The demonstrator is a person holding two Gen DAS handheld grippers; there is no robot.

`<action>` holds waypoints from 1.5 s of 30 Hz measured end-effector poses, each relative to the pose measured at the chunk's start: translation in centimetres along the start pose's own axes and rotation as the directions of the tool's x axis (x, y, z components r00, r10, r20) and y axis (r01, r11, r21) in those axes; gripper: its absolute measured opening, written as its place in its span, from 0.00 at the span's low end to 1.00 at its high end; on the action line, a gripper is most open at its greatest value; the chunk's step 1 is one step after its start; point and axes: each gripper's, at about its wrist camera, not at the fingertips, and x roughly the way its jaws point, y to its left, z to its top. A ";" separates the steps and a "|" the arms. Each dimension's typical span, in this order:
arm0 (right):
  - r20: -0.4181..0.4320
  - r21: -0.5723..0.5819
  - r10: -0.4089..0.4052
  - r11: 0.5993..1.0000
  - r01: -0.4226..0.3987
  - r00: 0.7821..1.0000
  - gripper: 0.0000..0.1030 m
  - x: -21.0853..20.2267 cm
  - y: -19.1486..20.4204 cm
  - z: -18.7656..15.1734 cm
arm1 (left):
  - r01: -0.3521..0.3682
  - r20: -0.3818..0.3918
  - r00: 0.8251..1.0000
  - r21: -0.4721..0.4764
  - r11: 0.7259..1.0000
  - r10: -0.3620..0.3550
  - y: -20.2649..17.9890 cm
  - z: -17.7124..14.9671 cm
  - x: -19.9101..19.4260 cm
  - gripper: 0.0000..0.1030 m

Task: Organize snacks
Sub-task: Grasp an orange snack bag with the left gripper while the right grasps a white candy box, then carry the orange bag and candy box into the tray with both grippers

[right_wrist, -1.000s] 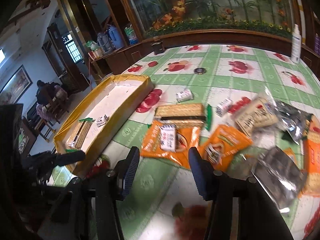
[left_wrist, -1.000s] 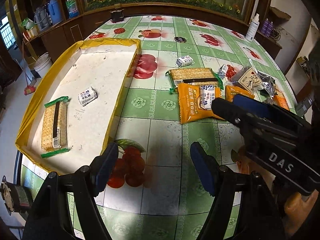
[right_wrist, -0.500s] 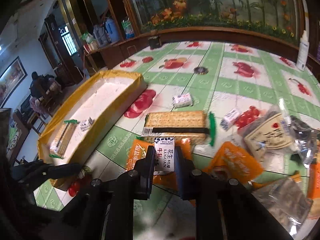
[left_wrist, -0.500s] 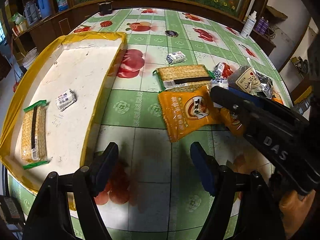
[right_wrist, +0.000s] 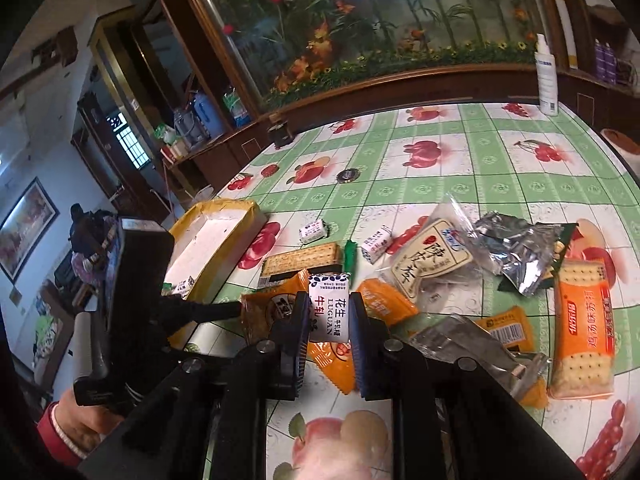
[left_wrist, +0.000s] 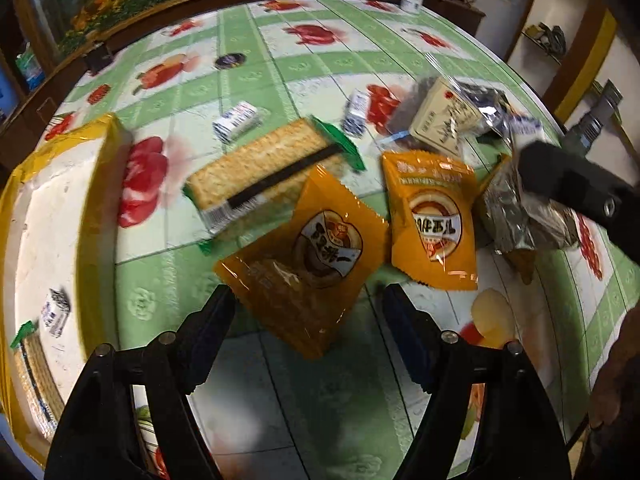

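A round tabletop (right_wrist: 472,176) covered in a green-and-white checked cloth printed with fruit fills both views. At its left edge sits a shallow yellow-rimmed tray (left_wrist: 96,208) with a white floor, holding a cracker pack (left_wrist: 34,376) and a small white candy (left_wrist: 56,312). To the right of the tray lies a loose spread of snacks: a long cracker pack with green ends (left_wrist: 268,172), an orange pouch (left_wrist: 304,256) lying partly over it, a second orange pouch (left_wrist: 434,220) beside that, a clear bag with a cream label (right_wrist: 430,260), crumpled silver wrappers (right_wrist: 516,248), an orange soda-cracker pack (right_wrist: 582,324) at the far right, and two small white candies (left_wrist: 236,122) farther back. The left hand-held gripper (left_wrist: 308,320) hangs released, fingers wide apart, either side of the near corner of the first orange pouch without touching it. The right hand-held gripper (right_wrist: 330,328) is clenched on a small white nougat packet (right_wrist: 330,308) with black lettering, held upright above the orange pouches, clear of the tabletop
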 end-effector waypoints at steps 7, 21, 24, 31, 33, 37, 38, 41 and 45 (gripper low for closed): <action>0.018 0.027 -0.005 1.000 0.005 1.000 0.19 -1.0 -1.0 -0.3 | -0.036 0.018 0.999 0.009 0.999 0.036 -0.7 0.5 -0.3 0.76; 0.034 0.034 -0.015 0.999 0.013 0.999 0.19 -2.2 -0.8 -0.5 | -0.017 0.073 0.997 -0.041 0.999 0.020 -0.1 1.3 0.0 0.20; 0.036 0.031 -0.014 0.999 0.013 0.999 0.19 -2.4 -0.5 -0.7 | 0.002 0.090 0.996 -0.071 0.998 0.005 0.2 0.7 -0.5 0.13; 0.034 0.017 -0.001 1.000 0.000 0.999 0.19 -2.8 0.4 -1.0 | -0.012 0.155 0.987 -0.161 0.987 0.037 1.2 -1.8 -3.5 0.10; 0.032 0.007 0.007 1.000 -0.007 0.999 0.19 -2.8 1.1 -1.2 | -0.028 0.171 0.983 -0.194 0.981 0.062 1.7 -2.5 -4.5 0.11; 0.022 -0.014 0.028 1.000 -0.027 0.999 0.19 -2.5 2.4 -1.4 | -0.105 0.202 0.966 -0.250 0.962 0.158 2.7 -3.8 -6.5 0.11; 0.018 -0.020 0.034 0.999 -0.034 0.999 0.19 -2.4 2.7 -1.4 | -0.117 0.207 0.963 -0.264 0.957 0.174 3.0 -4.1 -6.9 0.11; 0.006 -0.038 0.054 0.998 -0.054 0.999 0.19 -1.9 3.9 -1.6 | -0.143 0.218 0.952 -0.303 0.942 0.214 4.0 -4.9 -8.0 0.11; -0.009 -0.065 0.074 0.995 -0.074 0.997 0.19 -1.4 5.6 -1.9 | -0.183 0.234 0.934 -0.335 0.924 0.270 5.0 -5.8 -9.2 0.11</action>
